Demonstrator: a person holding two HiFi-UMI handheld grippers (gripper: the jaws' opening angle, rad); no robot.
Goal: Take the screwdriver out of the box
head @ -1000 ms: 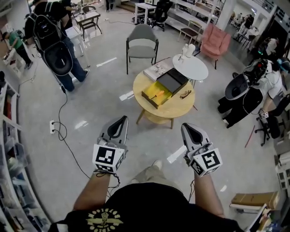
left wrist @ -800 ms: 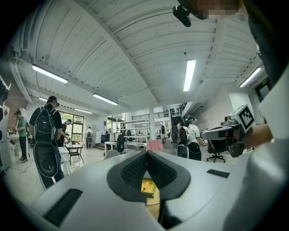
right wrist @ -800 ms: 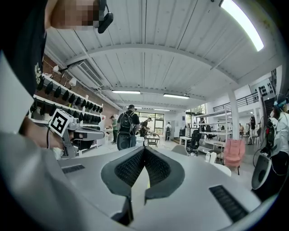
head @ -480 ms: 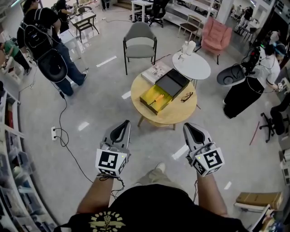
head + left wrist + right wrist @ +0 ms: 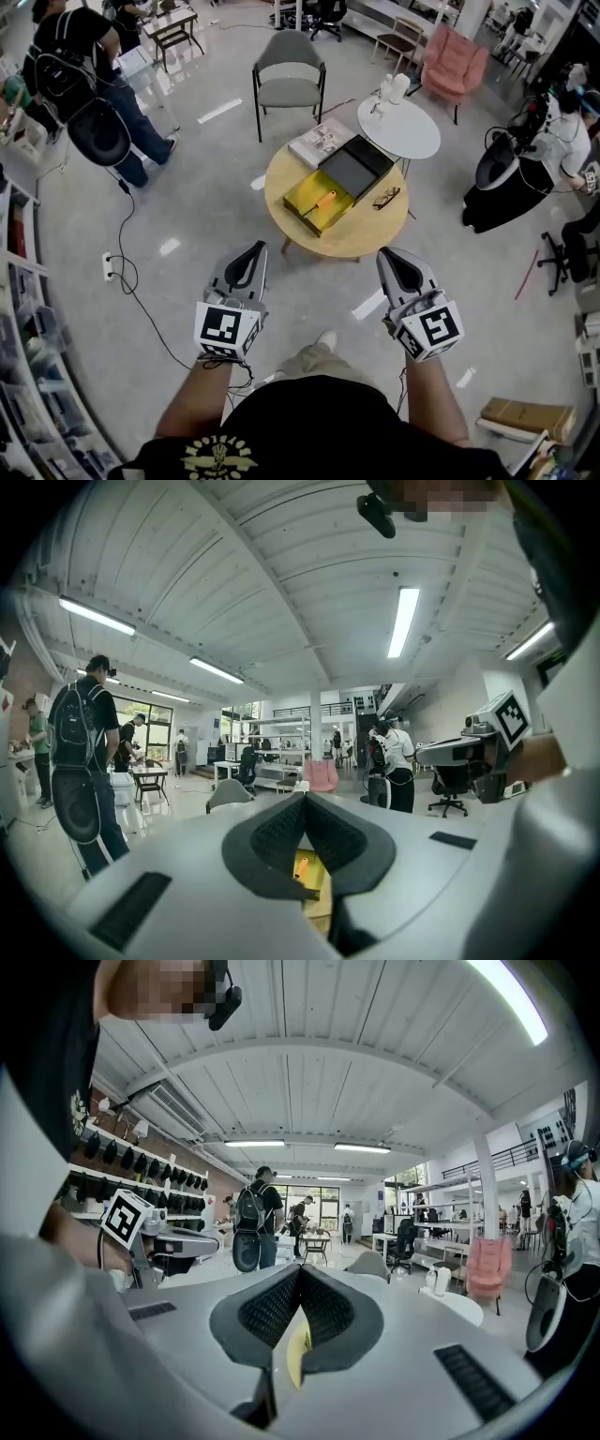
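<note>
An open yellow box (image 5: 317,200) lies on a round wooden table (image 5: 366,234) ahead of me, its black lid (image 5: 354,169) beside it. A screwdriver (image 5: 324,200) with an orange handle rests inside the box. My left gripper (image 5: 254,247) and right gripper (image 5: 384,253) hover over the floor, well short of the table, both shut and empty. In the left gripper view the screwdriver (image 5: 302,866) and yellow box (image 5: 316,881) show through the gap below the touching jaw tips. A yellow sliver of the box (image 5: 298,1354) shows below the right gripper's jaws in its own view.
A magazine (image 5: 322,142) and glasses (image 5: 384,197) also lie on the wooden table. Behind it stand a grey chair (image 5: 289,80), a white round table (image 5: 398,131) and a pink armchair (image 5: 455,61). A person with a backpack (image 5: 80,80) stands far left; a cable (image 5: 127,272) crosses the floor.
I have walked towards the wooden table, which now sits a little nearer and more central. Both grippers came forward with me, side by side, and stayed shut.
</note>
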